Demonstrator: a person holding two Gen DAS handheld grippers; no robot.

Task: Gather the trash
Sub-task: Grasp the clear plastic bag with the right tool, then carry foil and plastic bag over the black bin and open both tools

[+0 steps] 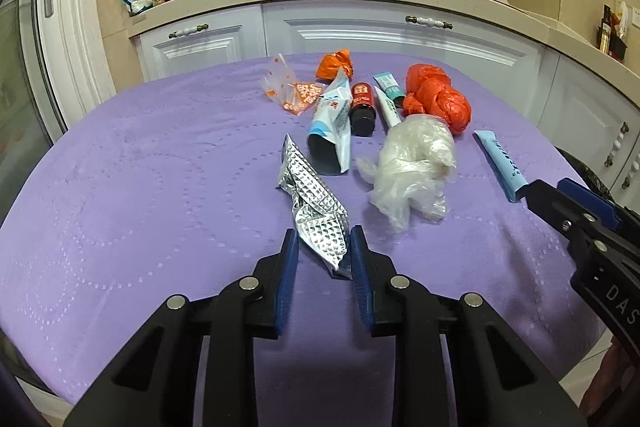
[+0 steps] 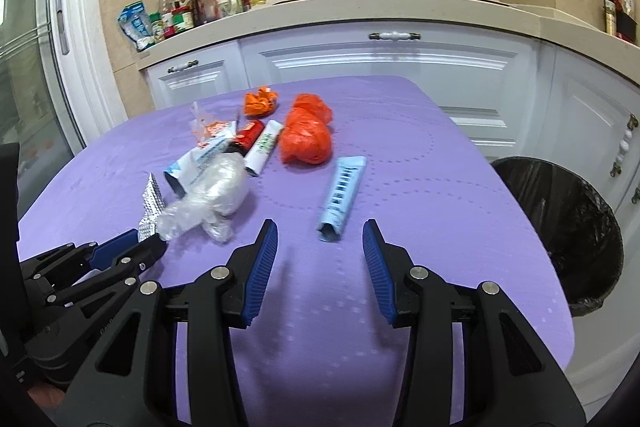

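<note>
A crumpled silver foil wrapper (image 1: 316, 203) lies on the purple tablecloth (image 1: 160, 167). Its near end sits pinched between the blue pads of my left gripper (image 1: 324, 239), which is shut on it. The right wrist view shows the same grip from the side, with the foil wrapper (image 2: 150, 211) at the left gripper (image 2: 140, 247) tips. My right gripper (image 2: 321, 225) is open, and the end of a light blue tube (image 2: 342, 195) lies just ahead of its fingertips, untouched. The right gripper (image 1: 548, 187) also shows at the right edge of the left wrist view, beside the blue tube (image 1: 502, 163).
More trash lies mid-table: a clear plastic bag (image 1: 412, 171), a red plastic bag (image 1: 436, 99), an orange wrapper (image 1: 334, 65), a blue-white pouch (image 1: 332, 123), a dark bottle (image 1: 362, 107), a white tube (image 1: 388, 103). A black-lined bin (image 2: 600, 211) stands right of the table. White cabinets stand behind.
</note>
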